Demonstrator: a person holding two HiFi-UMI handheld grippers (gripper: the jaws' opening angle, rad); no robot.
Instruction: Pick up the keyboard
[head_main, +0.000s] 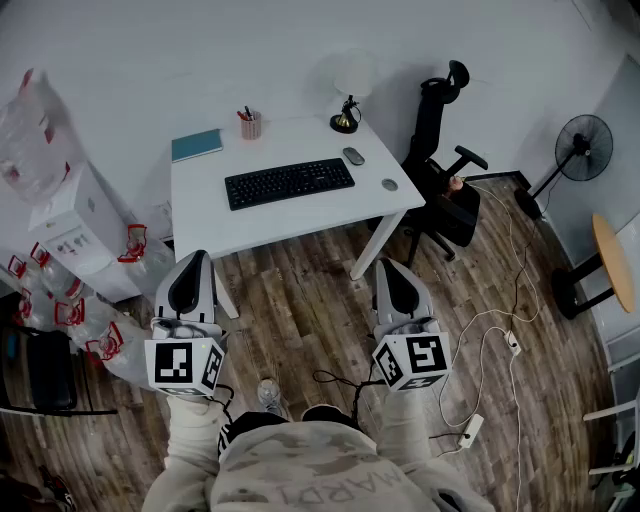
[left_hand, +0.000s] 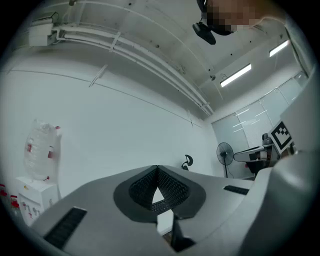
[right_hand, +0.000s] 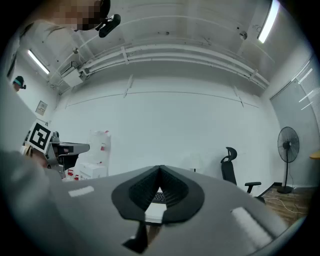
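Observation:
A black keyboard (head_main: 289, 183) lies across the middle of a white desk (head_main: 200, 225) in the head view. Both grippers hover over the wooden floor, well short of the desk's front edge. My left gripper (head_main: 196, 262) is shut and holds nothing; it sits below the desk's left part. My right gripper (head_main: 389, 266) is also shut and empty, below the desk's right corner. In the right gripper view a sliver of the keyboard (right_hand: 159, 197) and desk shows through the notch of the closed jaws. The left gripper view shows mostly wall and ceiling.
On the desk are a teal notebook (head_main: 196, 145), a pen cup (head_main: 251, 124), a lamp (head_main: 347, 118), a mouse (head_main: 389, 184) and a small grey object (head_main: 353, 156). A black office chair (head_main: 440, 170) stands at the right, a fan (head_main: 583, 148) farther right. A water dispenser (head_main: 75, 225) stands left; cables trail on the floor.

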